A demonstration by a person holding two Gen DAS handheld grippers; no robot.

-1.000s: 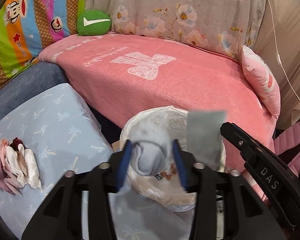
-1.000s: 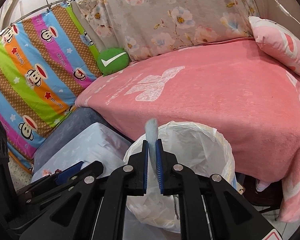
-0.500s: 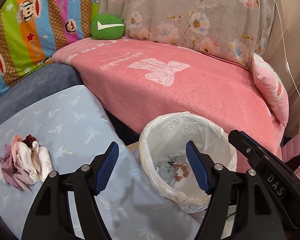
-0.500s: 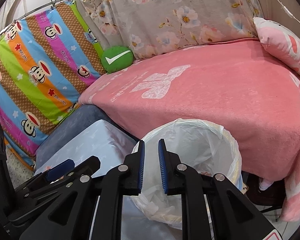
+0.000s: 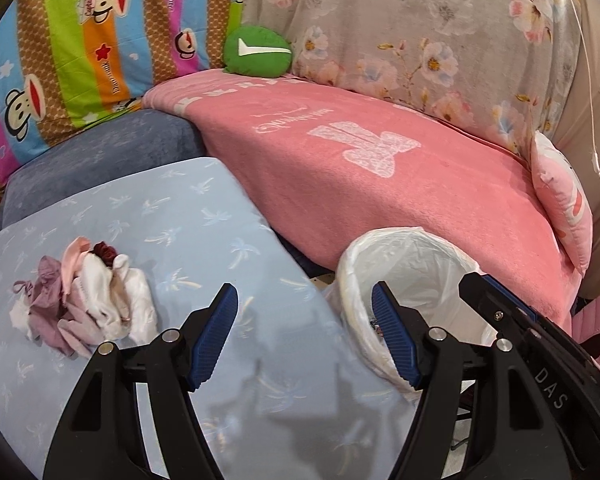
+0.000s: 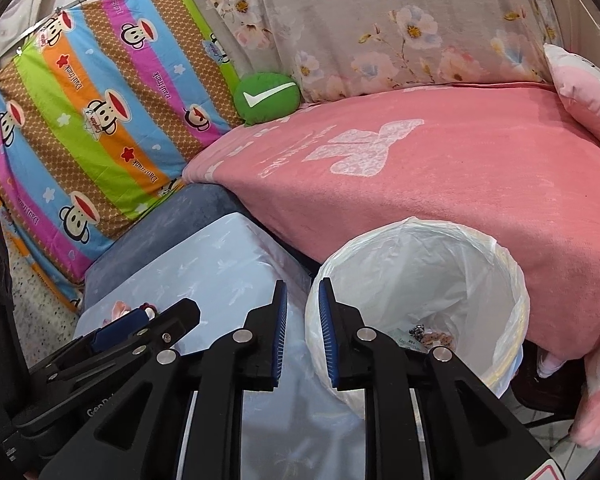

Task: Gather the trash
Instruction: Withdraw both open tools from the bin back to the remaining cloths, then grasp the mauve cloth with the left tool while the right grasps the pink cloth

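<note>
Surface: bench (image 5: pixel 204 216) under a pale blue cloth with a palm print. Behind it a grey-blue cushion (image 5: pixel 100 152), then a sofa under a pink blanket (image 5: pixel 380 200). Striped monkey-print sheet (image 6: pixel 100 112) and a floral sheet (image 6: pixel 380 20) hang behind; a green round pillow (image 5: pixel 258 51) sits at their junction. Pink pillow (image 5: pixel 562 200) at the sofa's far end.

Left tool (image 5: pixel 304 332): fingers spread wide, nothing between them, hovering over the bench edge. A crumpled pile of tissues (image 5: pixel 88 300), white, pink and mauve, lies on the bench off to its left, apart from the tool.

Right tool (image 6: pixel 303 332): fingers parted by a narrow gap, holding nothing, at the near rim of the bin.

Container: white bin (image 6: pixel 500 264) lined with a thin plastic bag, between bench and sofa. A few small scraps (image 6: pixel 424 334) at its bottom; cannot tell what they are.
</note>
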